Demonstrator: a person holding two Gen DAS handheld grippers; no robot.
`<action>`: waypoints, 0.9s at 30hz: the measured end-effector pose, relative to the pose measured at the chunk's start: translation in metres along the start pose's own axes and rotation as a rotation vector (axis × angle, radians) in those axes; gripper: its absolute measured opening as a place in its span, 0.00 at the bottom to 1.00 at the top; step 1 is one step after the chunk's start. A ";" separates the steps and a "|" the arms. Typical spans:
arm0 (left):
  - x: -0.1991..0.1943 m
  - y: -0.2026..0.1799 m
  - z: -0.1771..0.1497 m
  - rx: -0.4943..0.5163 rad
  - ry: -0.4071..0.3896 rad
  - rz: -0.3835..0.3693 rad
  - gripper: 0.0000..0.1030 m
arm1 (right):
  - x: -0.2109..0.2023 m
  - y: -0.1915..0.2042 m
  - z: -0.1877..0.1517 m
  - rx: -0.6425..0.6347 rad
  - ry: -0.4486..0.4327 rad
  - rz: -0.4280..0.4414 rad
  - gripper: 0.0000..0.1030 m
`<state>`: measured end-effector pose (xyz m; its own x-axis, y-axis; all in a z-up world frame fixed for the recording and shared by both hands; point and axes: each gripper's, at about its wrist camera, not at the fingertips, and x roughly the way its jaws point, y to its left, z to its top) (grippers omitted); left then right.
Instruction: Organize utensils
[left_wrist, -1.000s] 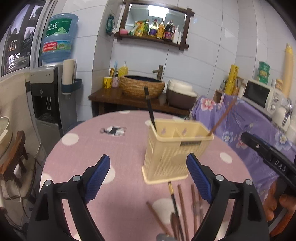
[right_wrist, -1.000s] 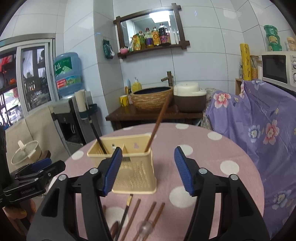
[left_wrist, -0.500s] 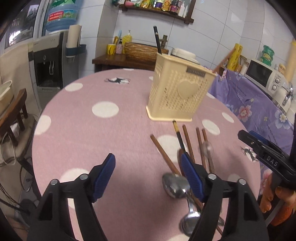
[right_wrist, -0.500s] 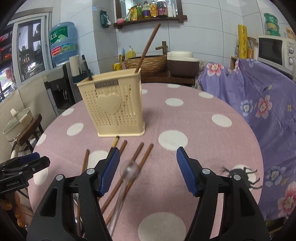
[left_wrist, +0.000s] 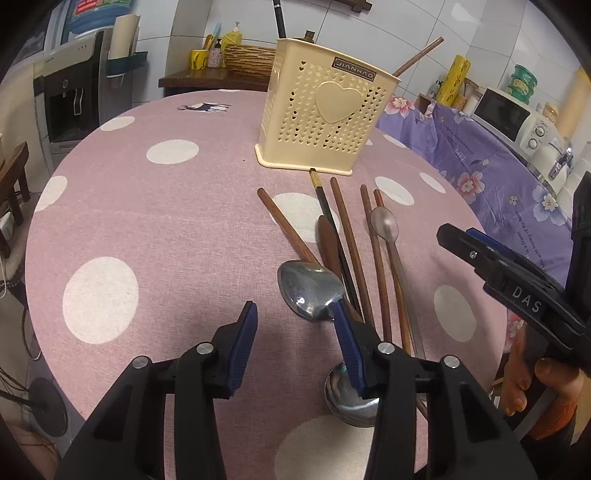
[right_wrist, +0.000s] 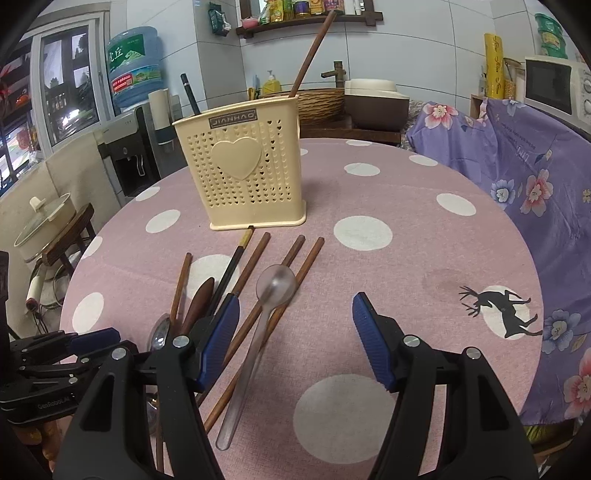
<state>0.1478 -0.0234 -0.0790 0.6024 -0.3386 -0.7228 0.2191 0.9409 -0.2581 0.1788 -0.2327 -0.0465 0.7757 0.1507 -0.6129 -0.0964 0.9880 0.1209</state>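
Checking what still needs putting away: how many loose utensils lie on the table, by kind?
Brown chopsticks: 4
Black chopstick: 1
Metal spoons: 3
Wooden spoon: 1
Total: 9

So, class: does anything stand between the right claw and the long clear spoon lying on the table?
Nothing visible does. The right claw hangs open above the clear spoon, with only bare tablecloth between; brown chopsticks lie alongside it.
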 end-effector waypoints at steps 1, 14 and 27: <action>0.001 0.000 0.001 -0.004 0.005 -0.003 0.41 | 0.001 0.000 0.000 0.002 0.003 0.000 0.62; 0.026 -0.026 0.009 0.033 0.047 0.041 0.41 | 0.002 -0.006 0.000 0.025 0.013 -0.009 0.62; 0.018 0.015 0.031 -0.061 0.008 -0.002 0.10 | 0.005 -0.013 -0.001 0.052 0.023 -0.015 0.62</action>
<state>0.1857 -0.0155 -0.0756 0.5956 -0.3410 -0.7273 0.1732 0.9387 -0.2982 0.1835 -0.2446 -0.0514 0.7621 0.1370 -0.6328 -0.0515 0.9871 0.1517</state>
